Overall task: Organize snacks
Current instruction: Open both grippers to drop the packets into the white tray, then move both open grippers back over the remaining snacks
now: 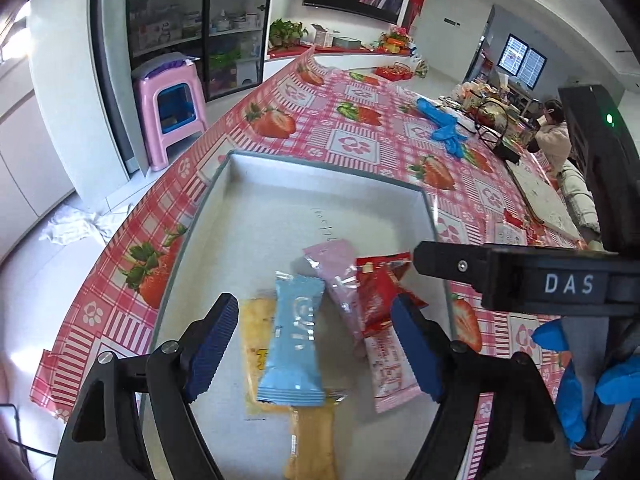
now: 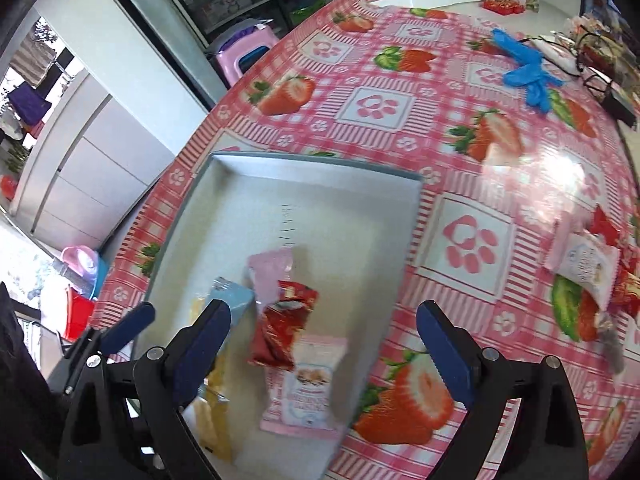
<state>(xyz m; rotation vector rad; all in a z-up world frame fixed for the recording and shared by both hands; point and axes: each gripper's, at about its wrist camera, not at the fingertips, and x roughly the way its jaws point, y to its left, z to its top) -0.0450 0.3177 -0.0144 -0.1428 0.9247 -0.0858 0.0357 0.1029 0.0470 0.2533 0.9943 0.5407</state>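
Note:
A shallow grey tray (image 1: 320, 164) lies on the strawberry tablecloth. Inside it are a light blue packet (image 1: 296, 340) across yellow packets (image 1: 312, 440), a pale pink packet (image 1: 336, 264), a red packet (image 1: 380, 292) and a pink-and-white packet (image 1: 390, 368). My left gripper (image 1: 316, 344) hangs open over the blue packet, its pads clear of it. My right gripper (image 2: 324, 346) is open above the pink-and-white packet (image 2: 308, 384) and the red packet (image 2: 284, 328), gripping nothing. More loose snacks (image 2: 588, 268) lie on the cloth to the right of the tray (image 2: 312, 160).
Blue gloves (image 2: 524, 72) and black cables lie at the far side of the table. The table's edge runs close along the tray's left side, with a pink stool (image 1: 168, 116) on the floor beyond. A person (image 1: 554, 136) sits at the far right.

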